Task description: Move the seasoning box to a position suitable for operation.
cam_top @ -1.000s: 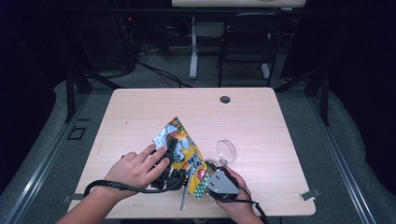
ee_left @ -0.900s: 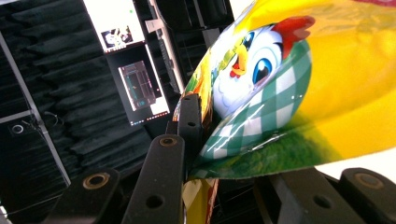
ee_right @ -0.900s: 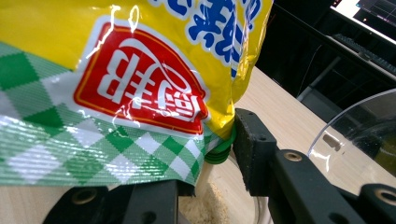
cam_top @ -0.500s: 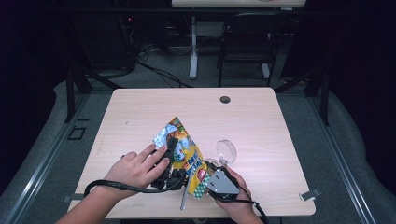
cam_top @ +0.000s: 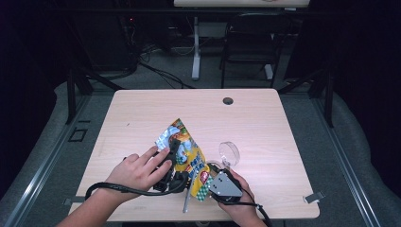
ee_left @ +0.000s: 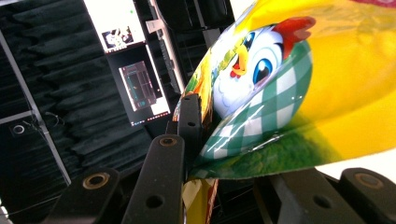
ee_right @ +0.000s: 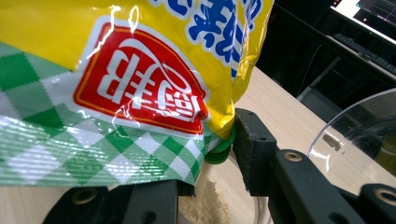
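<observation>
A yellow snack bag (cam_top: 187, 150) with a cartoon chicken and a green check band stands tilted on the table between both hands. My left gripper (cam_top: 176, 151) grips its left side; in the left gripper view the bag (ee_left: 299, 93) fills the space between the jaws of the left gripper (ee_left: 243, 154) and one fingertip (ee_left: 189, 116) presses its edge. My right gripper (cam_top: 204, 178) holds the lower right corner. In the right gripper view the bag (ee_right: 140, 93) lies across the jaws of the right gripper (ee_right: 187, 158), with a green ribbed piece (ee_right: 218, 150) against one pad (ee_right: 250, 140).
A clear round dish (cam_top: 229, 152) stands just right of the bag, seen close as the clear dish (ee_right: 359, 135). A clear container holding pale powder (ee_right: 210, 205) sits under the bag's corner. A slim silvery piece (cam_top: 186, 201) lies near the front edge. A cable grommet (cam_top: 228, 100) marks the far side.
</observation>
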